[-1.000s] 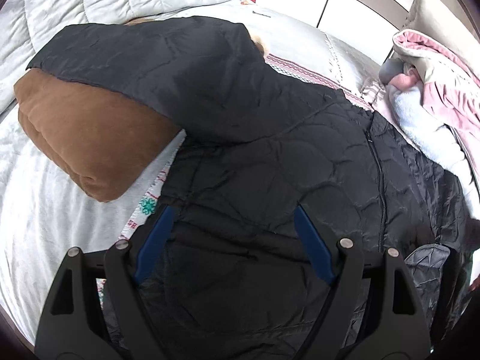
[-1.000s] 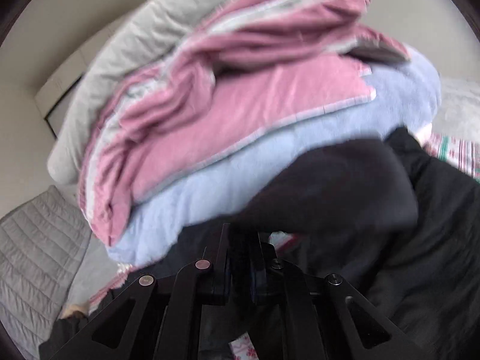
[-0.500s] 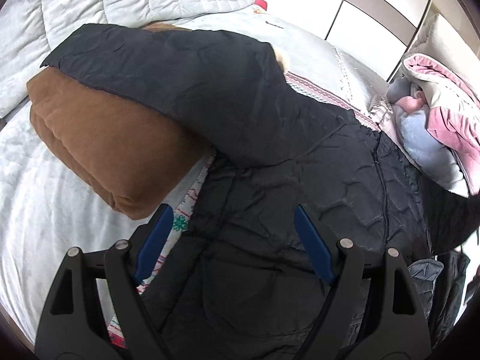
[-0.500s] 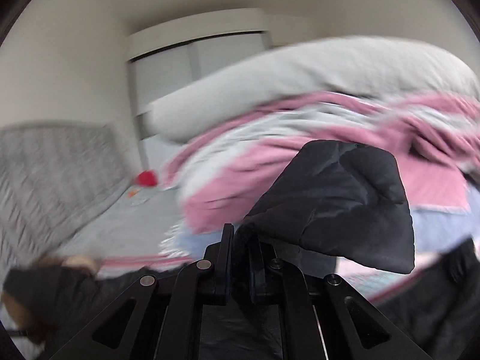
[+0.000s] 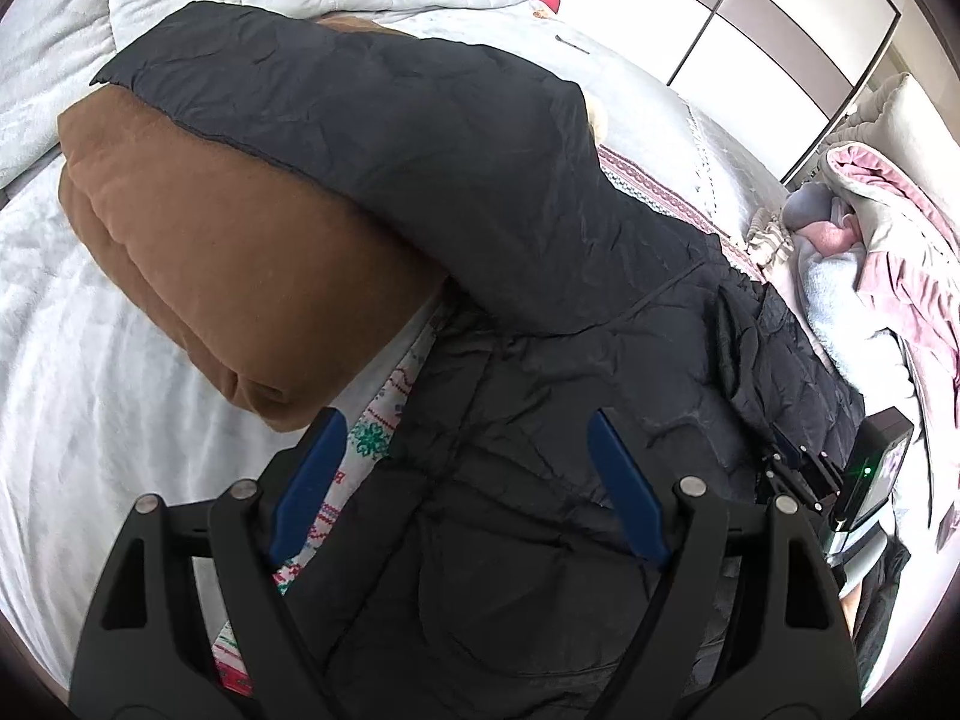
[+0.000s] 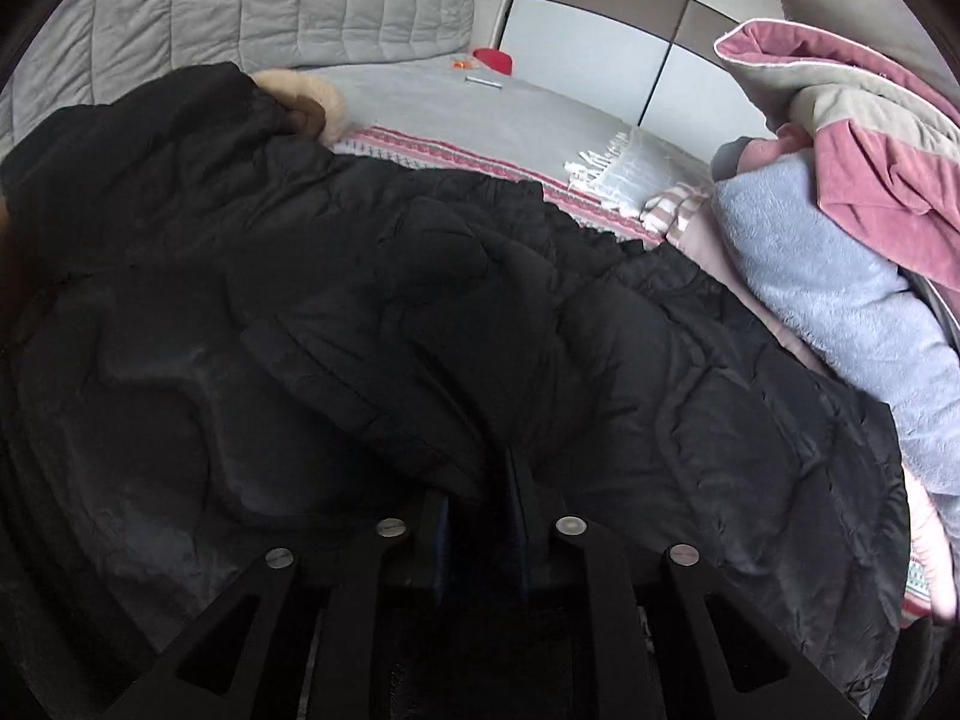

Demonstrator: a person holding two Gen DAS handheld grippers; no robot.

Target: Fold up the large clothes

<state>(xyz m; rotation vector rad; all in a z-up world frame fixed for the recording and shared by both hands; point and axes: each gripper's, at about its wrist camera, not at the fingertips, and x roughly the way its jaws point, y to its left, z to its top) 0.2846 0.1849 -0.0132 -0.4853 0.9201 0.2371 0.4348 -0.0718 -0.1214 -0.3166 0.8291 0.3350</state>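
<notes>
On the bed (image 5: 90, 396), black jacket (image 5: 540, 480) lies spread w/ right sleeve (image 6: 384, 372) folded in, clamped by right gripper (image 6: 480, 516); left gripper (image 5: 468, 456) hovers wide apart, left sleeve (image 5: 372, 138) on brown cushion (image 5: 240, 276) not yet folded.

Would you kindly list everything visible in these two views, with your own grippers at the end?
jacket: one, black quilted, spread across the bed, one sleeve over the brown cushion.
cushion: one, brown, left of the jacket.
bed cover: one, pale grey, under everything.
patterned blanket: one, red and white, beneath the jacket.
clothes pile: one, pink, grey and pale blue, right of the jacket.
red object: one, far end of the bed.
wardrobe: one, white with dark bands, behind the bed.
left gripper: open, above the jacket.
right gripper: shut on jacket fabric.
</notes>
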